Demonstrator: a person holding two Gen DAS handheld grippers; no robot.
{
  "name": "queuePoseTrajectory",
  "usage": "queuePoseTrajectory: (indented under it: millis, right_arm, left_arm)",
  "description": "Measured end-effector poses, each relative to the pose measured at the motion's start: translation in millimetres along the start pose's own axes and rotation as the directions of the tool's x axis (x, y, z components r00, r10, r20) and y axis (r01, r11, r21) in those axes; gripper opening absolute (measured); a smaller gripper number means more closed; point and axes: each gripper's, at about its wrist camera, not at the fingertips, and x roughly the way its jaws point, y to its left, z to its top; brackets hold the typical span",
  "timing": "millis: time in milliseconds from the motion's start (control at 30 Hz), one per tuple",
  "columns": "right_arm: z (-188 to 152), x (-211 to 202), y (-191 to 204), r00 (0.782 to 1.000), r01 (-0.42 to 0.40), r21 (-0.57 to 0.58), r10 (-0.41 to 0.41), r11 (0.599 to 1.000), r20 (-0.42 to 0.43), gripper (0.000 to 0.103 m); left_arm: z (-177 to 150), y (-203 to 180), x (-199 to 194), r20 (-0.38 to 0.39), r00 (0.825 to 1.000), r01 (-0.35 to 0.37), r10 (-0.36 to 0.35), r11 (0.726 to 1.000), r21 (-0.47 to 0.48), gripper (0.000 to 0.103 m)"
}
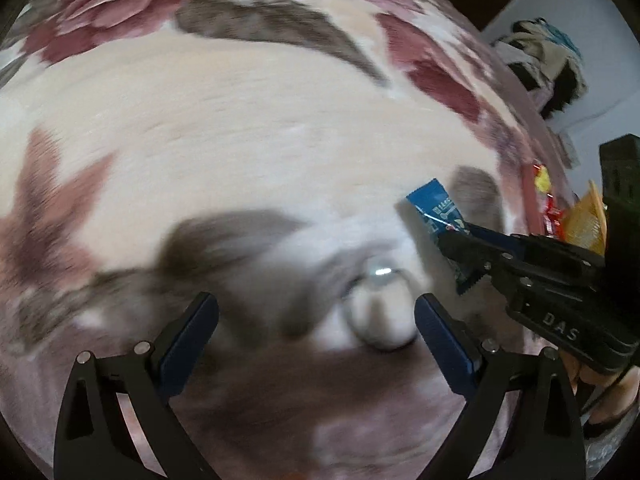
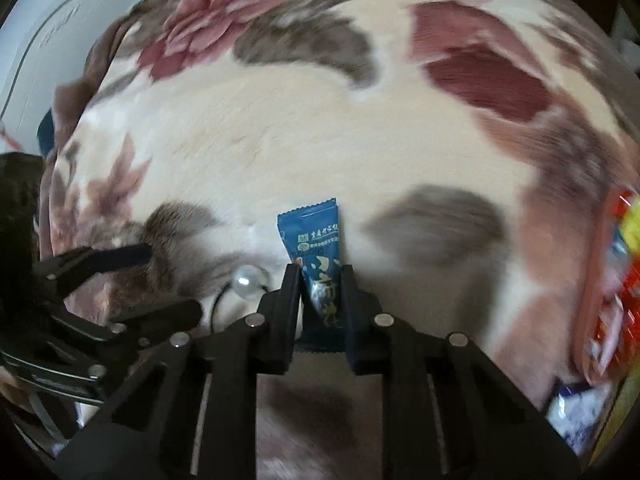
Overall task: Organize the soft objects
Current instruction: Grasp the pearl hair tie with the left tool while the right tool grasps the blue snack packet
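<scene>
Closest to my right lens, the right gripper [image 2: 320, 280] has its jaws pinched narrow on the lower half of a blue sachet [image 2: 314, 240], whose crimped top stands clear above the fingertips. From the left wrist view I see the same packet caught at its middle, tilted, hanging just above the bedding.

Under everything spreads the floral blanket [image 1: 240, 120], cream with maroon blooms and grey leaves, plush and uneven. At its right edge sits a heap of bright snack packets [image 2: 616, 280], red, yellow and white, which I take to be the gathering spot.

My left gripper [image 1: 316, 312] hangs with jaws wide and nothing between them, over a hair tie with a clear bead [image 1: 380, 276] lying on the pile.

My worry is the sachet: slick film, gripped low, could pivot or slide out if I swing toward the heap quickly. On the left, closing blind into deep fleece could snag blanket instead of the thin tie, and the bead could roll away from the pads.
</scene>
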Motion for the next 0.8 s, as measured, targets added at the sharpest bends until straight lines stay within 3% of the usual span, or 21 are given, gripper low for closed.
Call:
queuePoseTrajectory:
  millis: [67, 133, 200, 267, 300, 333, 600, 800]
  right_arm:
    - [-5, -10, -12, 1.000, 0.010, 0.031, -0.011, 0.999, 0.016, 0.019]
    - [-9, -16, -22, 1.000, 0.009, 0.053, -0.010, 0.999, 0.018, 0.020]
    - [-12, -18, -26, 1.000, 0.000, 0.067, -0.001, 0.998, 0.019, 0.020]
    - [-14, -16, -28, 1.000, -0.011, 0.079, 0.010, 0.997, 0.017, 0.020]
    - [-15, -15, -27, 1.000, -0.014, 0.083, 0.013, 0.996, 0.016, 0.020]
    - [-17, -14, -27, 1.000, -0.018, 0.086, 0.017, 0.996, 0.013, 0.020]
    - [-26, -23, -19, 0.998, -0.049, 0.085, 0.046, 0.995, 0.031, 0.020]
    - [-33, -59, -14, 0.995, -0.047, 0.077, 0.040, 0.996, 0.097, 0.020]
  left_arm:
    - [5, -17, 11, -0.010, 1.000, 0.017, -0.017, 0.999, 0.032, 0.098]
    - [8, -27, 23, -0.030, 0.999, 0.024, -0.023, 0.999, 0.044, 0.086]
    - [10, -32, 33, -0.056, 0.998, 0.037, -0.035, 0.999, 0.040, 0.079]
    - [10, -36, 41, -0.067, 0.997, 0.042, -0.039, 0.998, 0.042, 0.053]
    - [10, -38, 44, -0.071, 0.997, 0.020, -0.016, 0.998, 0.056, 0.028]
    - [10, -39, 44, -0.070, 0.998, 0.011, -0.007, 0.998, 0.061, 0.023]
    - [2, -40, 14, -0.026, 1.000, 0.004, -0.002, 0.998, 0.064, 0.023]
    - [-3, -57, -20, 0.022, 1.000, -0.011, 0.009, 0.995, 0.103, 0.023]
